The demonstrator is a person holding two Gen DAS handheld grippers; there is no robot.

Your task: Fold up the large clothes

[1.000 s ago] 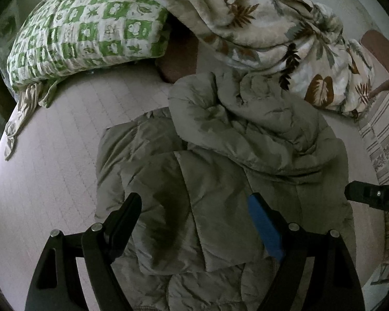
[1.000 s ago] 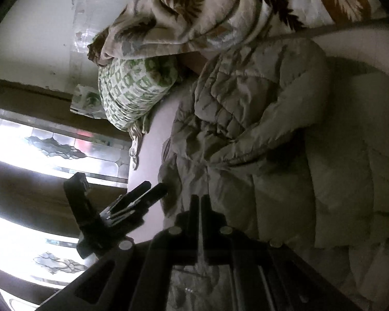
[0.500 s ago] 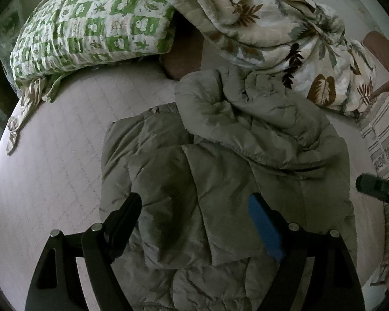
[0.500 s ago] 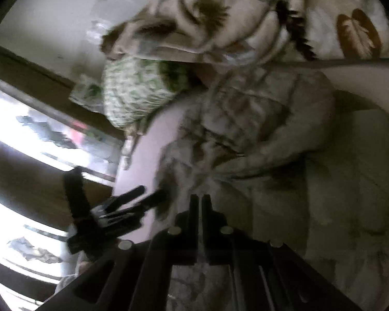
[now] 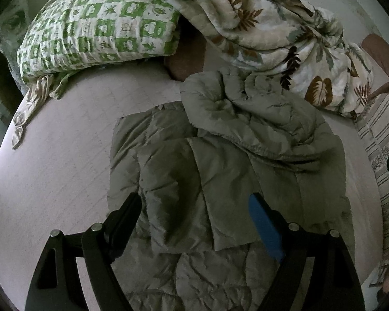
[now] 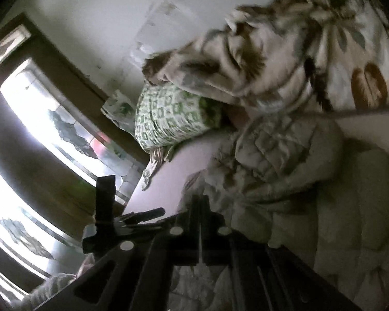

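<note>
Jacket [image 5: 220, 171], grey-green quilted, lies on the bed [image 5: 59, 171] part-folded: one panel flapped over the middle, and a bunched sleeve or hood piled at the far end, touching the leaf-print blanket [image 5: 272, 26]. Green check pillow [image 5: 98, 26] sits well apart at the head of the bed.

Left gripper [image 5: 194, 215] hovers over the near part of the jacket, pointing steeply down, jaws wide, nothing between them. No contact with the fabric that I can see.

Right gripper [image 6: 201, 207] has its jaws pressed together, empty as far as I can tell; right-wrist view is motion-blurred and tilted, aimed across the jacket towards the pillow and window [image 6: 39, 129]. The left gripper shows in that view as a dark shape at the bed edge.

My read: between folds. Side panel looks done, far lump is not flat, neither gripper has cloth.

Next move probably needs:
- right gripper to open up before it can take anything
- a grab on the bunched far section or a free edge, ideally one gripper per corner
- pull it flat, then fold towards the near hem

Risks: padded fabric is slick and springy, so a thin pinch may slip; the far lump may also snag the blanket it touches.
</note>
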